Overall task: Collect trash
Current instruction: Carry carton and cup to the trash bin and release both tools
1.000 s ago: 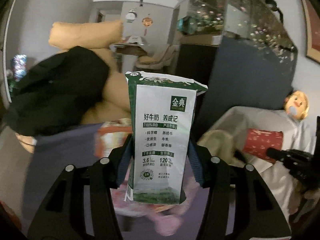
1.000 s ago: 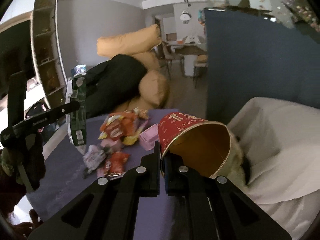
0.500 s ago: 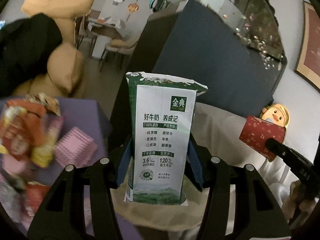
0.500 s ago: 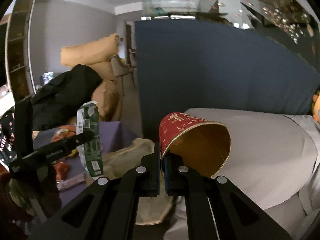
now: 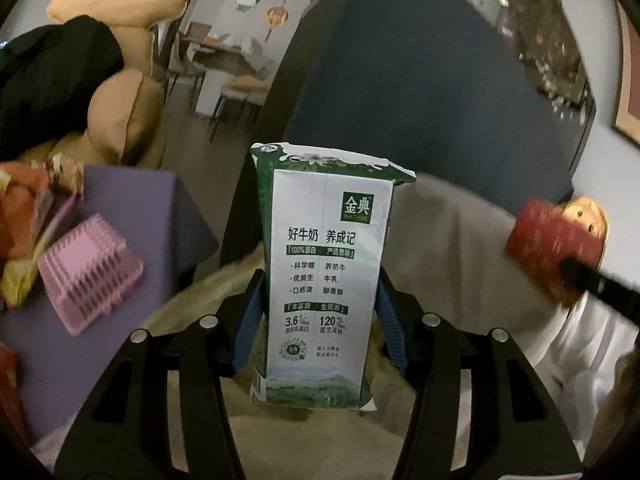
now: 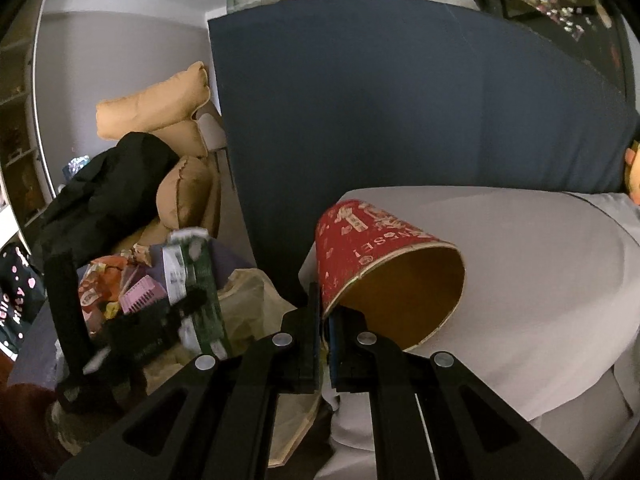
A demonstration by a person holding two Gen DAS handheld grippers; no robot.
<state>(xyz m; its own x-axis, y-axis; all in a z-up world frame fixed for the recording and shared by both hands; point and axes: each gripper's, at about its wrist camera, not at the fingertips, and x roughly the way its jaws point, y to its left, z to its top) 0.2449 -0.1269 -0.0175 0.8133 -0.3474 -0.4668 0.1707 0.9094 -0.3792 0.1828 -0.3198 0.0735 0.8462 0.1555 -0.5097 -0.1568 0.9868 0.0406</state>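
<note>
My left gripper [image 5: 320, 312] is shut on a green and white milk carton [image 5: 324, 272], held upright between its blue pads above a tan paper bag [image 5: 304, 436]. In the right wrist view the same carton [image 6: 196, 280] hangs blurred over the bag [image 6: 248, 300], left of my right gripper [image 6: 324, 320]. That gripper is shut on the rim of a red paper cup [image 6: 372, 248], tipped on its side with its golden inside facing me. From the left wrist view the cup [image 5: 548, 240] appears at the right.
A purple table [image 5: 132, 208] to the left carries a pink ridged tray [image 5: 88, 276] and a heap of snack wrappers [image 6: 108, 276]. Tan cushions [image 6: 160, 112] and a black garment [image 6: 104, 192] lie behind. A dark blue panel [image 6: 400, 120] and a white-covered seat [image 6: 520, 300] stand to the right.
Both grippers have swung to the right, away from the purple table, and sunk over the tan bag. The carton and the cup stay gripped as before.
</note>
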